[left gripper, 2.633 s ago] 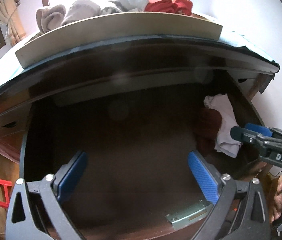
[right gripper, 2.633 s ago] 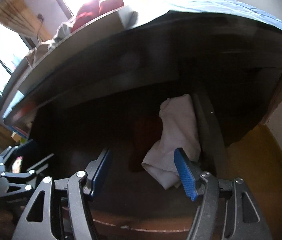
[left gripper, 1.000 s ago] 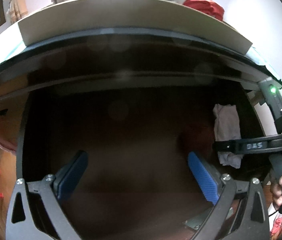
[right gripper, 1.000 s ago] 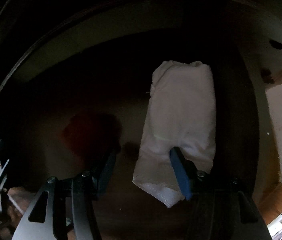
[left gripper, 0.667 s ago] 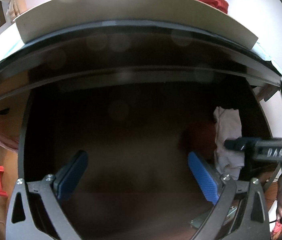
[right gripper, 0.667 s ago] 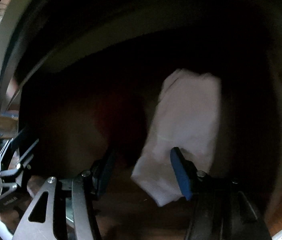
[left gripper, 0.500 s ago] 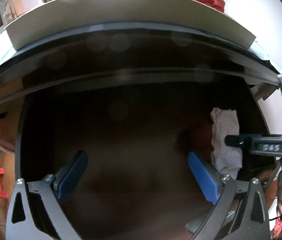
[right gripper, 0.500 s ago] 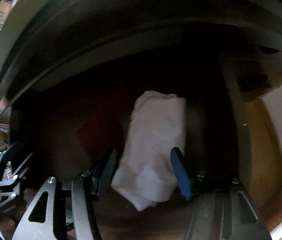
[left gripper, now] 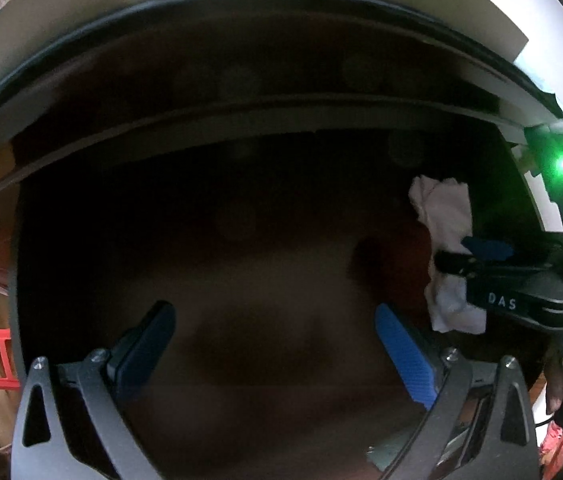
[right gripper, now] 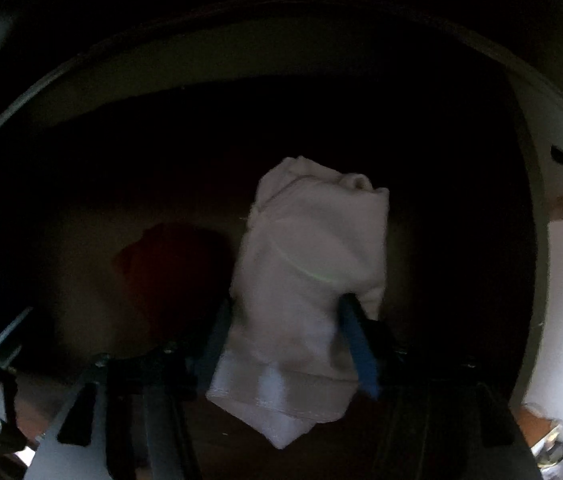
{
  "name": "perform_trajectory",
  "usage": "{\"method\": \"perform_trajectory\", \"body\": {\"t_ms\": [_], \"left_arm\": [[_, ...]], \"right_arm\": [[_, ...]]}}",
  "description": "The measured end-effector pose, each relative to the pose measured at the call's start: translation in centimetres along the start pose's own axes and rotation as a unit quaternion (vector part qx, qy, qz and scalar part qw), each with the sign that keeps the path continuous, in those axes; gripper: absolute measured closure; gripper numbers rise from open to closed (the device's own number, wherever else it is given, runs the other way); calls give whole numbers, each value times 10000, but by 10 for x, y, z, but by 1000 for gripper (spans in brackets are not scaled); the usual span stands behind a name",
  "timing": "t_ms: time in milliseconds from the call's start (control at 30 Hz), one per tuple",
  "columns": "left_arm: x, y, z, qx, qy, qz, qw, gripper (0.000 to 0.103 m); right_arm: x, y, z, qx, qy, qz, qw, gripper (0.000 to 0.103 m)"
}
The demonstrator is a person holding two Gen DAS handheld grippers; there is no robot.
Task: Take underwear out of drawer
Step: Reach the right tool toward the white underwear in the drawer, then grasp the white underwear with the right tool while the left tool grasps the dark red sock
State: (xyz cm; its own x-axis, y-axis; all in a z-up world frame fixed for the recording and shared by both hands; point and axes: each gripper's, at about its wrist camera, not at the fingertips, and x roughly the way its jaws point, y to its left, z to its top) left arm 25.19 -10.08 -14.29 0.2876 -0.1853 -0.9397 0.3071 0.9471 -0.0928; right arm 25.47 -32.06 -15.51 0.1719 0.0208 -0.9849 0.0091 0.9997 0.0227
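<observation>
Dark brown wooden drawer (left gripper: 241, 264) fills both our views. Inside it, near its right wall, the folded white cotton underwear (right gripper: 313, 264) sits pinched between our right gripper (right gripper: 285, 320) fingers, which have just been closing. Our left gripper (left gripper: 273, 344) hangs wide apart, holding nothing, over the drawer's bare floor.

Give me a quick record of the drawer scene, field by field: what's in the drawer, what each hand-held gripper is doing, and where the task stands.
drawer: open, dark wood inside
white underwear: folded, between the pads of the right hand-held gripper, whose jaws have just been closing on it
dark red garment: beside the white one, untouched
left hand-held gripper: open, nothing between its pads, over bare drawer floor
task: underwear gripped, not yet out of the drawer
</observation>
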Motion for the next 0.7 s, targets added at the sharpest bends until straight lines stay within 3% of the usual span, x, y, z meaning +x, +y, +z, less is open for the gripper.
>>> {"method": "perform_trajectory", "body": {"t_ms": [133, 200, 433, 600, 700], "left_arm": [[7, -11, 6, 9, 111, -27, 9999, 2], [11, -19, 9, 54, 183, -17, 9998, 2], [26, -50, 23, 115, 406, -95, 9991, 2], [46, -62, 34, 52, 657, 108, 9978, 4], [62, -69, 42, -82, 926, 20, 9957, 7]], "right_arm": [[-15, 3, -22, -120, -152, 155, 9997, 81], [-22, -5, -30, 0, -306, 438, 9986, 86], [-69, -31, -77, 220, -1255, 1158, 9851, 95], [-77, -42, -111, 336, -1070, 1234, 9860, 95], [-83, -50, -118, 377, -1083, 1375, 9838, 95]]}}
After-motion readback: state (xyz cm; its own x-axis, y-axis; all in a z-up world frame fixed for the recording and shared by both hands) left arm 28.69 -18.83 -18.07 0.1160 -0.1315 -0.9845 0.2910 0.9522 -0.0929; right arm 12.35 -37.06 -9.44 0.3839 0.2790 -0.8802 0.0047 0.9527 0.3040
